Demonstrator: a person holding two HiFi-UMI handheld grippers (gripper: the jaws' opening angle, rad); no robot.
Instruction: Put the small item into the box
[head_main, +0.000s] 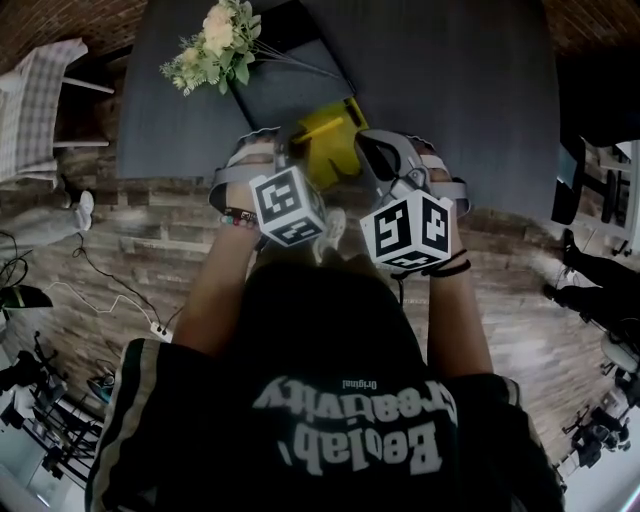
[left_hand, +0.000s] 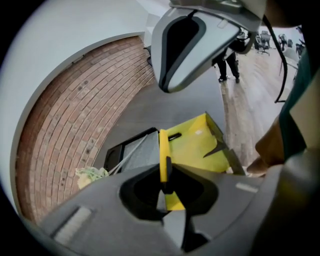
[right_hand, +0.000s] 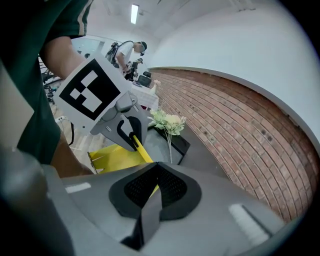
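Observation:
A flat yellow cardboard box (head_main: 335, 145) hangs over the near edge of the dark table (head_main: 450, 100), held between both grippers. My left gripper (head_main: 298, 140) is shut on one thin upright yellow flap (left_hand: 163, 150), which runs straight through its jaws (left_hand: 165, 175). The box's open yellow inside (left_hand: 200, 147) lies just beyond. My right gripper (head_main: 368, 140) is at the box's right side. Its jaws (right_hand: 152, 192) are closed, with a sliver of yellow card showing between them. The left gripper (right_hand: 131, 137) shows in the right gripper view pinching the same yellow strip. No small item shows.
A bunch of pale flowers (head_main: 215, 45) lies across a black tray (head_main: 290, 85) just behind the box. A brick wall (right_hand: 240, 125) stands beyond the table. A chair with checked cloth (head_main: 40, 100) is at the left, and cables (head_main: 100, 280) cross the wooden floor.

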